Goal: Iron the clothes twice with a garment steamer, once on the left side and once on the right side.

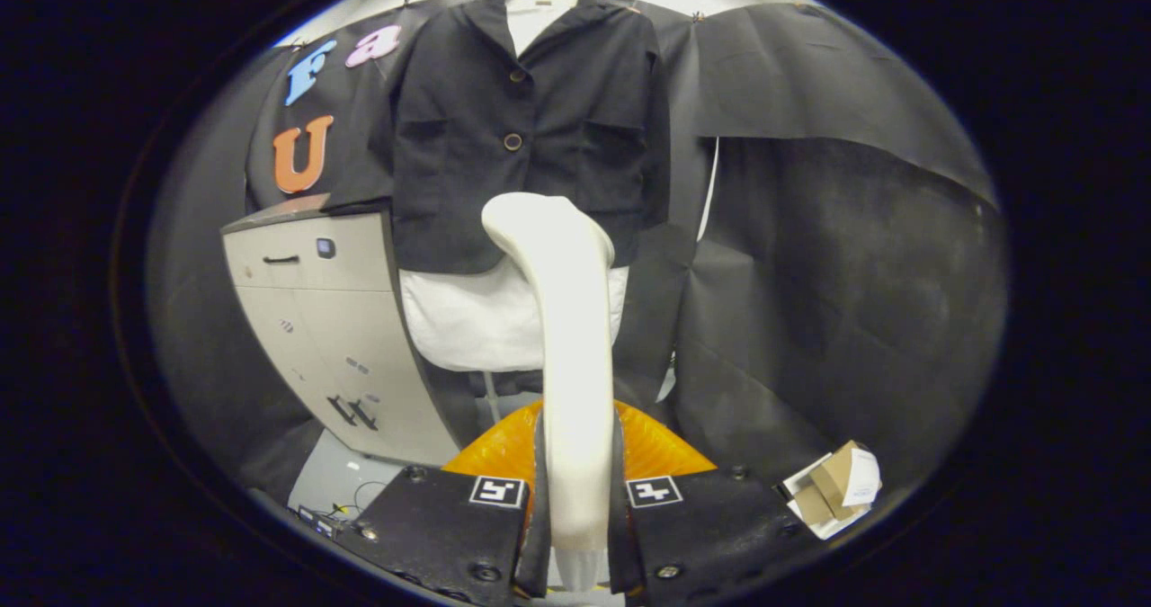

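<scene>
Black-draped booth: the tool (pixel 575 499) clamps the steamer (pixel 562 319) upright, its head facing the jacket (pixel 521 130) hanging straight ahead.

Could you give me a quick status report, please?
Gripper shut on steamer handle. Steamer head raised ahead of the dark jacket, contact unclear. Cabinet beside the jacket, nothing between.

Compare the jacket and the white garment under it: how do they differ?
The jacket is dark, buttoned and outermost; the white garment is pale, worn beneath it and hangs lower, past the jacket's hem. Both hang on the booth wall beyond the steamer, which the gripper clamps.
</scene>
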{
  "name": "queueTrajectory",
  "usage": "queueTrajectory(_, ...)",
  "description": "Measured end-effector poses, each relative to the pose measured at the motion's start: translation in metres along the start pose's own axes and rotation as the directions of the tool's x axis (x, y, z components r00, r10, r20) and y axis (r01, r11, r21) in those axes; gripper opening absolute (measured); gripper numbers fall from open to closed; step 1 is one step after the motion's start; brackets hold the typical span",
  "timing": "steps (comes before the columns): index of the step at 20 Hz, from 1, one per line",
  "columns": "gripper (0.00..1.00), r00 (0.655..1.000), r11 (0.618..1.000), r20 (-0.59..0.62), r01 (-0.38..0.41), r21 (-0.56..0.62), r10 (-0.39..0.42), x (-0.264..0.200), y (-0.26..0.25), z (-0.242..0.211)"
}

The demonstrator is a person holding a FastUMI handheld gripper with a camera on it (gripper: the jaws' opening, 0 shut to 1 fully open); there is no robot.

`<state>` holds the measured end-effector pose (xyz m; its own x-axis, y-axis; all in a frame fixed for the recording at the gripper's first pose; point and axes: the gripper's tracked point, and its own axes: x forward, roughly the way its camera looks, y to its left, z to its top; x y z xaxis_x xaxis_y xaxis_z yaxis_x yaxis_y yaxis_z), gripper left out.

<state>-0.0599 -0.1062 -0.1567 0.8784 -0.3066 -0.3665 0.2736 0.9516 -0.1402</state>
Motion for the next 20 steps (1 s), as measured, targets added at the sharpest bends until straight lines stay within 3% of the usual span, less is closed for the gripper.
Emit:
queueTrajectory(10, 0.28, 0.974, 0.983, 0.129, -0.181, -0.036, 0.185, -0.140, -0.049, 0.018)
queueTrajectory(15, 0.28, 0.961, 0.971, 0.135, -0.235, -0.054, 0.240, -0.173, -0.052, 0.015)
queueTrajectory(20, 0.28, 0.961, 0.972, 0.151, -0.232, -0.025, 0.233, -0.182, -0.053, 0.025)
